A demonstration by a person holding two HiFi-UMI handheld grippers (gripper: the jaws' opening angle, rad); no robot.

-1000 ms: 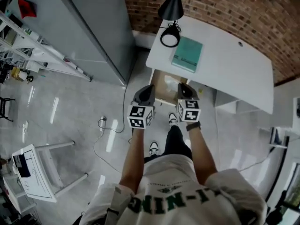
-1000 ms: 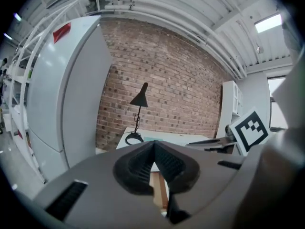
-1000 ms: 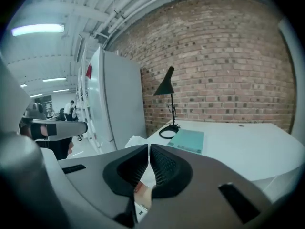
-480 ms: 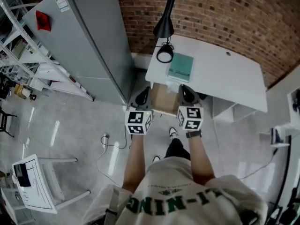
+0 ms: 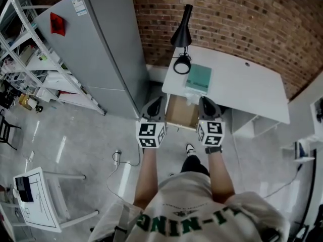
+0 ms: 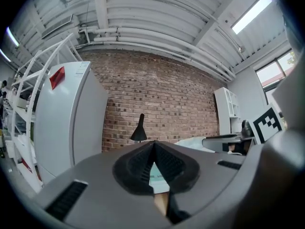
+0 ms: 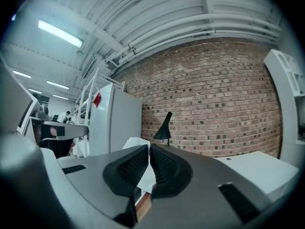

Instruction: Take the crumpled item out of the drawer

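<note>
Since the earlier frame both grippers have risen from the open drawer (image 5: 180, 113), and the head camera has risen with them. More of the brick wall (image 5: 237, 19) now shows at 12 o'clock.

Layout in the head view, left to right:

- A white shelving rack (image 5: 30, 69) stands at 9 to 10 o'clock, with a grey refrigerator (image 5: 96, 54) just beside it.
- The left gripper (image 5: 158, 101) is held at the drawer's 9 o'clock side. In the left gripper view its jaws are together at the tips, with nothing between them.
- The drawer stands pulled out from under the tabletop (image 5: 242, 92), between the two grippers. Its wooden floor is visible.
- A black lamp (image 5: 181, 34) stands at the tabletop's left end, at 12 o'clock from the drawer. A teal book (image 5: 198, 78) lies just beside the lamp head, at its 4 o'clock.
- The right gripper (image 5: 203, 101) is held at the drawer's 3 o'clock side. In the right gripper view its jaws are clamped on the crumpled item (image 7: 137, 146), a wad of white paper. The wad bulges out past the jaw at 9 o'clock.
- The crumpled item is lifted clear of the drawer. The right gripper view looks across the top of the tabletop toward the lamp and the wall.
</note>
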